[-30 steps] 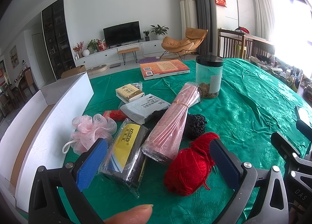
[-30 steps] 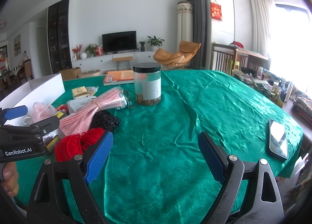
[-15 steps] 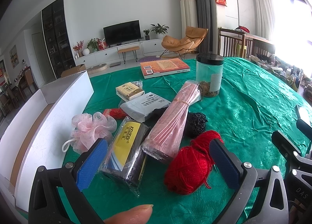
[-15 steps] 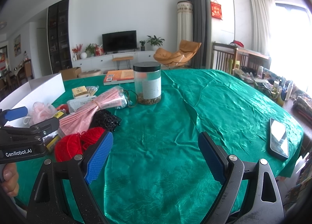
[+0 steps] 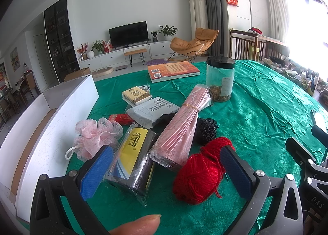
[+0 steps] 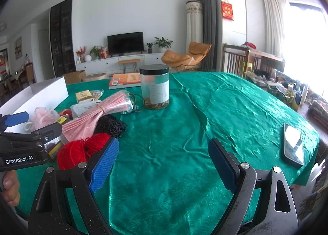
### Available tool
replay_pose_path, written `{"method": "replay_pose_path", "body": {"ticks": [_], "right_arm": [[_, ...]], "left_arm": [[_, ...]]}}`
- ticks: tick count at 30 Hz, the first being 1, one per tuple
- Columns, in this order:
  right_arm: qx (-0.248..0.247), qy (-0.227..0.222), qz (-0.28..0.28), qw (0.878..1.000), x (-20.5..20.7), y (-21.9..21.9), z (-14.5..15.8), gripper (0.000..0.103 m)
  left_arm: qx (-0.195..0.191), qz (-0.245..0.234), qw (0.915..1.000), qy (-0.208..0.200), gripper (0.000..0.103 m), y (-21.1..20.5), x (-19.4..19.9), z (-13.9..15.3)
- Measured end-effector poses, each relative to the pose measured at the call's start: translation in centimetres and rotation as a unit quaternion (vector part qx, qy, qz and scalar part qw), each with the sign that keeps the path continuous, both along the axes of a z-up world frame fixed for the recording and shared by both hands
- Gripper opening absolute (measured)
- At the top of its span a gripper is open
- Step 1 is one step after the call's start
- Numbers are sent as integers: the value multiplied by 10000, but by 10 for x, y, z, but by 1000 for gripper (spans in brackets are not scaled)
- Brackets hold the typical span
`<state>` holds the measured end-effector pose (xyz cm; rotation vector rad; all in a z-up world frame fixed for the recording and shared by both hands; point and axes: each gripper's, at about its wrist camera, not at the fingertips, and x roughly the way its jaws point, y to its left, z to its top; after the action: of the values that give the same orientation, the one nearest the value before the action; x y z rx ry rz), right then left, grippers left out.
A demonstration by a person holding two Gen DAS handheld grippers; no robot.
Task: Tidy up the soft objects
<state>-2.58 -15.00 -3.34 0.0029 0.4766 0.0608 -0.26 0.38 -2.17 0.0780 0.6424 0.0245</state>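
Observation:
Soft things lie in a heap on the green tablecloth: a red yarn ball point(image 5: 197, 175), a pink mesh bath puff point(image 5: 95, 136), a black mesh scrubber point(image 5: 206, 130), a pink bundle in clear wrap point(image 5: 182, 128) and a yellow-and-black KEWEIDI pack point(image 5: 133, 157). My left gripper point(image 5: 164, 169) is open and empty, hovering just in front of the pack and the yarn. My right gripper point(image 6: 162, 165) is open and empty over bare cloth, to the right of the yarn point(image 6: 75, 151). A white open box point(image 5: 51, 124) stands at the left.
A clear jar with a black lid point(image 5: 220, 79), an orange book point(image 5: 173, 70), a small yellow box point(image 5: 136, 95) and a grey pouch point(image 5: 151, 111) lie behind the heap. A phone point(image 6: 293, 145) lies near the table's right edge.

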Motion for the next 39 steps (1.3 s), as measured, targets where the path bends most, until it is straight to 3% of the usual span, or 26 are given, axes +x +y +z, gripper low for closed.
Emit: {"method": "replay_pose_path", "body": {"ticks": [31, 39], "right_arm": [[-106, 102, 41, 9999, -8, 7, -9, 91], [-230, -30, 82, 9997, -31, 12, 15, 91]], "left_arm": [[-49, 53, 9999, -80, 103, 16, -12, 16], [-141, 80, 9996, -221, 103, 37, -37, 32]]}}
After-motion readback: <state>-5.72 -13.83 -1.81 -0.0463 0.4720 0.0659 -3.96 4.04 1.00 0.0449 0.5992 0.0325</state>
